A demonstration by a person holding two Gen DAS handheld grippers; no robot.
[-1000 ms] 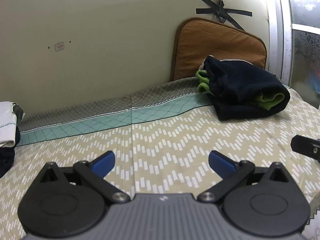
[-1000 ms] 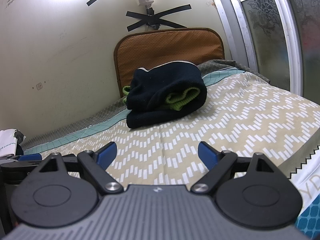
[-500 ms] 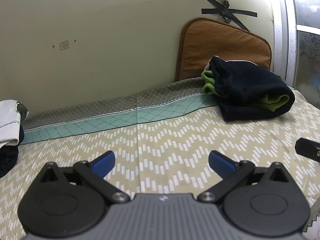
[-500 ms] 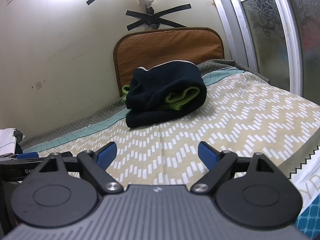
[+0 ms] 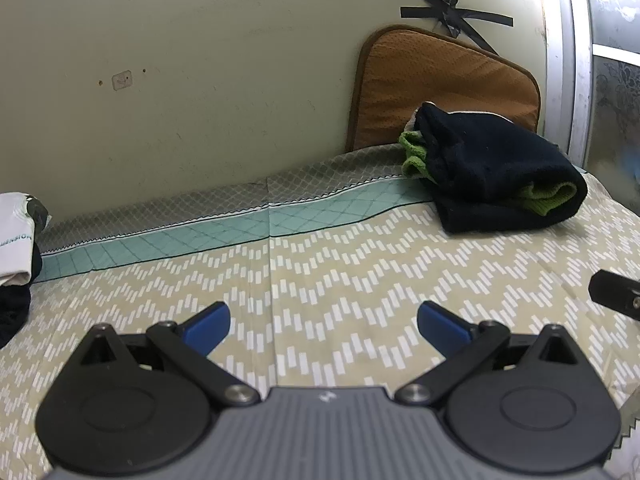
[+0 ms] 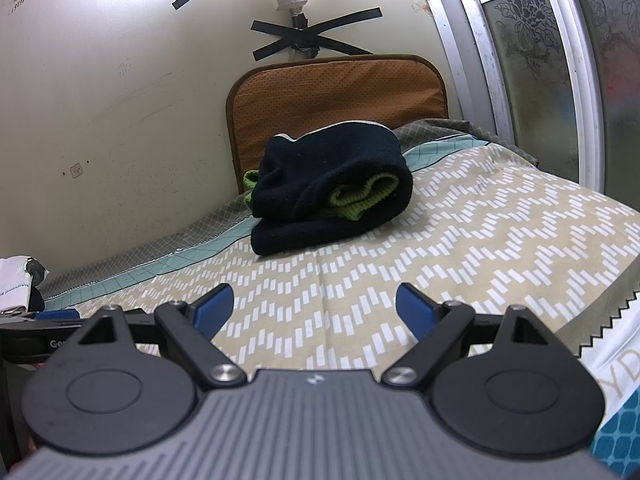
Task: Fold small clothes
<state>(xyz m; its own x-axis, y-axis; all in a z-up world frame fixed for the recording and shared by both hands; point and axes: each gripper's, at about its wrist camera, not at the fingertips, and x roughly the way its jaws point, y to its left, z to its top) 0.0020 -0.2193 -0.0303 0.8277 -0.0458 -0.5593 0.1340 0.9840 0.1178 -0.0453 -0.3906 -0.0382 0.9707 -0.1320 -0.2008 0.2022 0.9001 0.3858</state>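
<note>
A folded bundle of dark navy and green clothes (image 5: 492, 172) (image 6: 332, 196) lies on the patterned bedsheet (image 5: 340, 280) near the far wall. My left gripper (image 5: 323, 320) hovers over bare sheet well short of the bundle, open with nothing between its blue pads. My right gripper (image 6: 313, 304) is also open and empty, pointing toward the bundle from a distance. At the left edge lies a white and dark garment pile (image 5: 16, 248) (image 6: 16, 284). The tip of the right gripper shows at the right edge of the left wrist view.
A brown cushion (image 5: 444, 84) (image 6: 332, 100) leans on the wall behind the bundle. A power strip and black tape (image 6: 296, 12) hang above it. A frosted window frame (image 6: 540, 60) borders the bed on the right. The sheet's edge (image 6: 600, 312) falls off at lower right.
In the left wrist view the scene has drifted slightly rightward, the bundle sitting nearer the right side. The right wrist view is unchanged. Both grippers stay open.
</note>
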